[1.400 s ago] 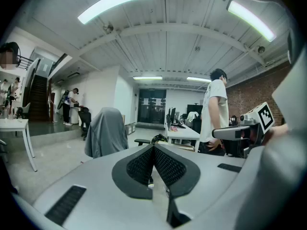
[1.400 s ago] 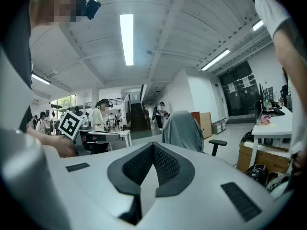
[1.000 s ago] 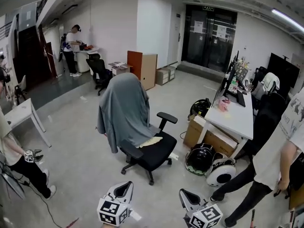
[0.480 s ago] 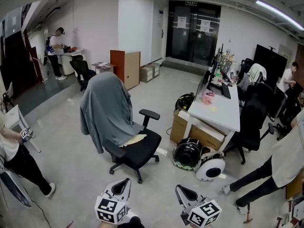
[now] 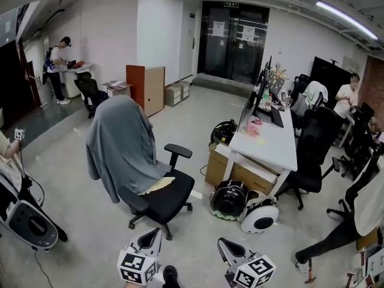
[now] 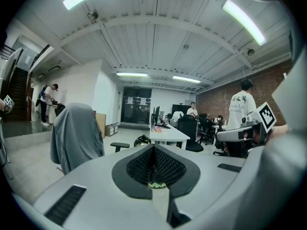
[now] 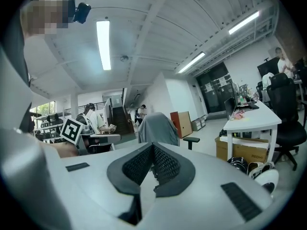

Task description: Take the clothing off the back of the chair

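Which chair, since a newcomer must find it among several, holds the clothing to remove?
Start at the long white desk in mid-room; left of it stands a black swivel office chair. It alone has a large grey garment draped over its back.

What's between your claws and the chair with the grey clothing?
Just bare floor, seen in the head view, between the left claw, the right claw and the chair wearing the grey clothing.
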### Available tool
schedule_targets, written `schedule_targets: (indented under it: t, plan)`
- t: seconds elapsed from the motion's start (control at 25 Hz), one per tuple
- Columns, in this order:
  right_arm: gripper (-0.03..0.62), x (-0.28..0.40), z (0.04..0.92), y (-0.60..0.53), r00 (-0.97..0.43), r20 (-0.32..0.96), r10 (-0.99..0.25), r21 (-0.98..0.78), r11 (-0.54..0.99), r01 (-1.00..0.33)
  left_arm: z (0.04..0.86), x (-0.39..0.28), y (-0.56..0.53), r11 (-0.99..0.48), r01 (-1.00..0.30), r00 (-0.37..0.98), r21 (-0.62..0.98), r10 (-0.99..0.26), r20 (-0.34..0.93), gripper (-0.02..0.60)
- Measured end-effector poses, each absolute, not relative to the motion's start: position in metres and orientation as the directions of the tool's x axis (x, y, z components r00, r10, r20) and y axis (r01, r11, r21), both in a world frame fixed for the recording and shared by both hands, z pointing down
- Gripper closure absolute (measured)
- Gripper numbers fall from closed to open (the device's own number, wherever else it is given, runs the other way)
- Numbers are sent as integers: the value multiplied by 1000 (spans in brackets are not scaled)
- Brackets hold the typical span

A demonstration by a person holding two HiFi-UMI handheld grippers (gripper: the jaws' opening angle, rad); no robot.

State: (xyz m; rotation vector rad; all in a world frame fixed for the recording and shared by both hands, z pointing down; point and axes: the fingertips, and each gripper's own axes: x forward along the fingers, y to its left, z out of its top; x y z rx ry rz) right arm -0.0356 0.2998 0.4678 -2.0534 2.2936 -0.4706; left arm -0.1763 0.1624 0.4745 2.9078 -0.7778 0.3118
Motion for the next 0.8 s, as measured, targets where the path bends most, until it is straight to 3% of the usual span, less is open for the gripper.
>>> schedule_targets:
  t: [0.8]
  plan:
    - [579,8,489,108,-104,265,-959,-255,35,-966,495,-117,-34,-881,-467,864,81,-435,252,578]
